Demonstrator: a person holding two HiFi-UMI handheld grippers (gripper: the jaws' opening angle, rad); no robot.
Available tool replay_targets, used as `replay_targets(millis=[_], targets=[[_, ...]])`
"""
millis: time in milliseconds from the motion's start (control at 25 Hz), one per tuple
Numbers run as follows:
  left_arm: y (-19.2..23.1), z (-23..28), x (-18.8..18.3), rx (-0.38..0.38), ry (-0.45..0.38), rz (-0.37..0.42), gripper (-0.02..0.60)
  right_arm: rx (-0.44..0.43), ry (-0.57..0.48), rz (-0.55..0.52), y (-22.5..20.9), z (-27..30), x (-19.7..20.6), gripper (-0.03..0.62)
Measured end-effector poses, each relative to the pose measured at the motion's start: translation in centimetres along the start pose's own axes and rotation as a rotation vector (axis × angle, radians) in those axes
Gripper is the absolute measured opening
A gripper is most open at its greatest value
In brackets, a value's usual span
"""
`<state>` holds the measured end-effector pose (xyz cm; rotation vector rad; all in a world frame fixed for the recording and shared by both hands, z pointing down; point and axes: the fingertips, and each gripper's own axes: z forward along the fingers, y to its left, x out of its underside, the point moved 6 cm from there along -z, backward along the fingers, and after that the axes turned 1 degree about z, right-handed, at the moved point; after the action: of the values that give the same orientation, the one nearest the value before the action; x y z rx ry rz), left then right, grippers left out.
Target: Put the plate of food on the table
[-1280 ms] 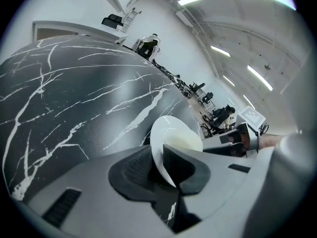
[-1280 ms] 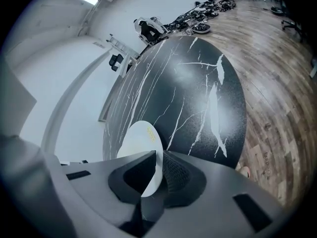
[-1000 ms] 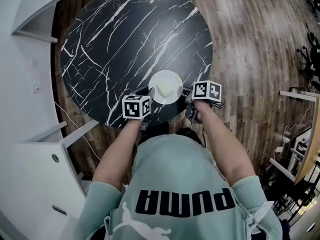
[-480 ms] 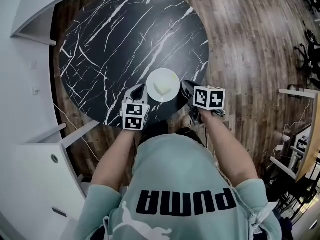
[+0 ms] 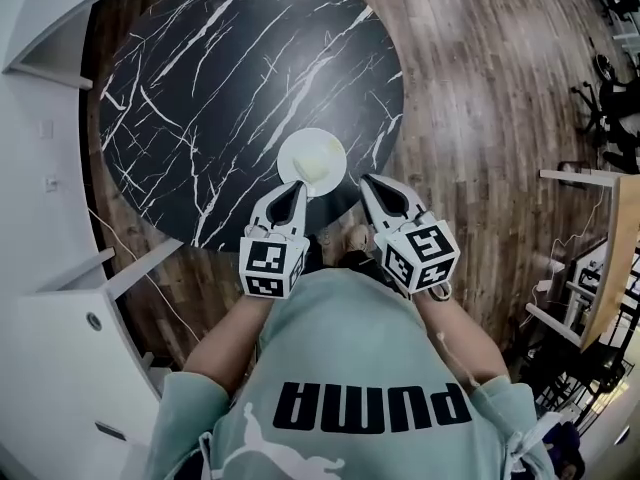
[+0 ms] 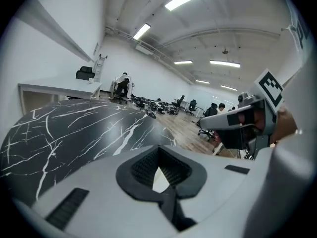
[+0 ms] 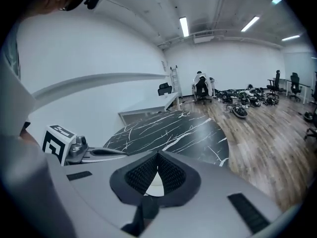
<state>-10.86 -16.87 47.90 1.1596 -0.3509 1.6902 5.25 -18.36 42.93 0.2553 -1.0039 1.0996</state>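
**Plate on desk, both tools empty**

Head view: the white plate [image 5: 311, 162] sits on the black marble desk [image 5: 220, 88], near the rim at 5 o'clock. One pale piece of food [image 5: 318, 171] lies on it. The left tool [image 5: 291, 189] is just beside the plate at its 7 o'clock, the right tool [image 5: 369, 182] at its 4 o'clock.

Gripper views: each tool's jaws are pressed together and pinch nothing. Only a white sliver shows through the hollow behind the tips. The head view alone shows the whole plate.
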Motion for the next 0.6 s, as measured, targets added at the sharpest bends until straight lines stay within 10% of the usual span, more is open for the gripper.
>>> replay_targets(millis=[600], targets=[[-10.6,-5.3,-2.5,-0.054,-0.084,0.036,0.006,-0.041,-0.122,-0.146,1.1,-10.7,1.5,0.009]])
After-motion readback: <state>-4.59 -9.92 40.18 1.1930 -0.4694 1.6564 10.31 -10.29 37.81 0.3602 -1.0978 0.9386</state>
